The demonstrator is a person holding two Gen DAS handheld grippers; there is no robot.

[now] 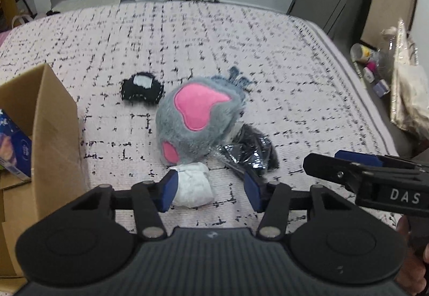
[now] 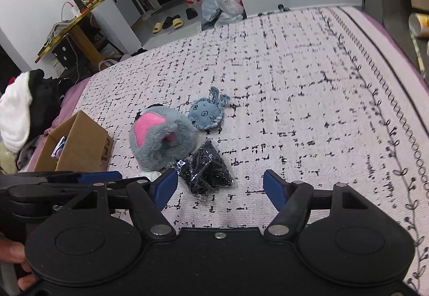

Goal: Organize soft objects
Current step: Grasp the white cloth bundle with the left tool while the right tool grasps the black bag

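Observation:
A grey plush with pink patches lies on the patterned bed cover. A white soft bundle lies in front of it, between my open left gripper's blue pads, nearer the left one. A black plastic-wrapped item lies right of the plush, a black pouch with a white label behind left. My right gripper is open and empty just short of the wrapped item. The grey plush and a small blue plush lie beyond.
An open cardboard box with a blue printed packet inside stands at the left on the bed; it also shows in the right wrist view. The bed's right edge drops to floor clutter. Clothes pile at far left.

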